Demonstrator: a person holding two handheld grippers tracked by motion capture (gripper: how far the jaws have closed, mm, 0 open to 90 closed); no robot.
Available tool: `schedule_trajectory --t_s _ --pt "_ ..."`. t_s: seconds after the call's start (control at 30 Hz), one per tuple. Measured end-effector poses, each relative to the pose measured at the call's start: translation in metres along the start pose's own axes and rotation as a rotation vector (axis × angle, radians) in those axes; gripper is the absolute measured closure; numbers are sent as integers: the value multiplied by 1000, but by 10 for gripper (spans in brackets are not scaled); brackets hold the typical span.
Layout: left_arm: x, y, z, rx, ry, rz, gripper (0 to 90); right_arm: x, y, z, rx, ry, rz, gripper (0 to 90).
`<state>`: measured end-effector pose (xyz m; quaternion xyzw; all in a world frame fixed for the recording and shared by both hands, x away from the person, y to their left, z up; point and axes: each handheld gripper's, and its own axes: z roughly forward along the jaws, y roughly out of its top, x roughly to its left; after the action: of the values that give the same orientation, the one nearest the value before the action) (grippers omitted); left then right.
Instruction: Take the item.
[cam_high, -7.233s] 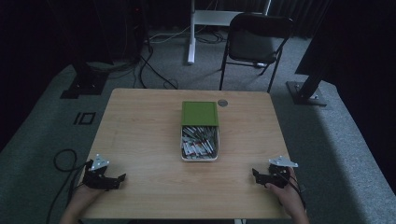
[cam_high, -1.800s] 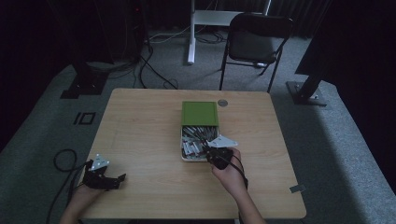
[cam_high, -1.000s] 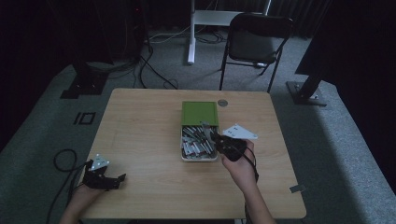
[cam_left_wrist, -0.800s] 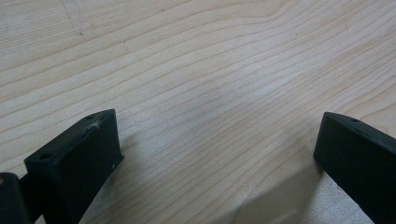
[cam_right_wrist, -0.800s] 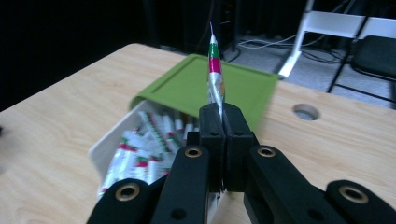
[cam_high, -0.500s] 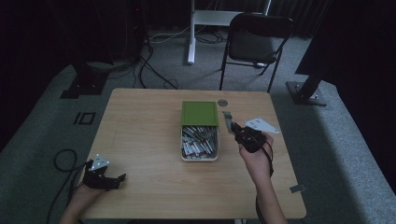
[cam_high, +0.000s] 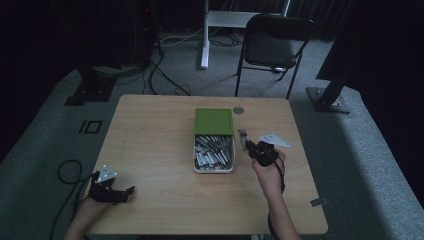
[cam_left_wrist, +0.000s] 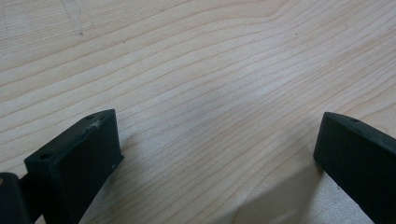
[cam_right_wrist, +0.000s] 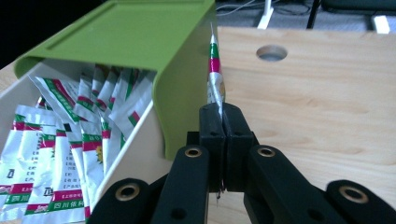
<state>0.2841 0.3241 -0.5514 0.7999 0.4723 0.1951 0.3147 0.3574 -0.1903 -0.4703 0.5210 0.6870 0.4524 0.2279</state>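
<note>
Silver sachet (cam_right_wrist: 215, 79) pinched on edge between the pressed-together jaws of the right gripper (cam_right_wrist: 222, 122), standing up beyond them, just right of the green-lidded box (cam_right_wrist: 140, 42) of sachets. Left gripper (cam_left_wrist: 219, 154) low over bare desk (cam_left_wrist: 196, 70), jaws spread wide, holding nothing.
</note>
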Motion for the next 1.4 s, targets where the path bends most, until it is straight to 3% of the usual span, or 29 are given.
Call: schedule_trajectory --t_s 0.1,0.17,0.27,0.6,1.03,1.07,1.17,1.4 --pt "0 0 0 0 0 0 14 -1 -8 13 25 4 24 893" --pt "0 0 0 0 0 0 14 -2 -12 20 29 23 65 893" --pt "0 0 0 0 0 0 14 -2 -19 29 50 34 81 893" --pt "0 0 0 0 0 0 14 -25 -33 40 99 -21 106 840" --pt "0 0 0 0 0 0 14 -56 -39 52 170 -99 68 745" --pt "0 0 0 0 0 0 14 -60 -41 54 186 -119 44 702" --pt "0 0 0 0 3 -3 14 -65 -44 57 201 -140 33 659" --pt "1 0 0 0 18 -20 14 -67 -47 51 196 -151 7 514"
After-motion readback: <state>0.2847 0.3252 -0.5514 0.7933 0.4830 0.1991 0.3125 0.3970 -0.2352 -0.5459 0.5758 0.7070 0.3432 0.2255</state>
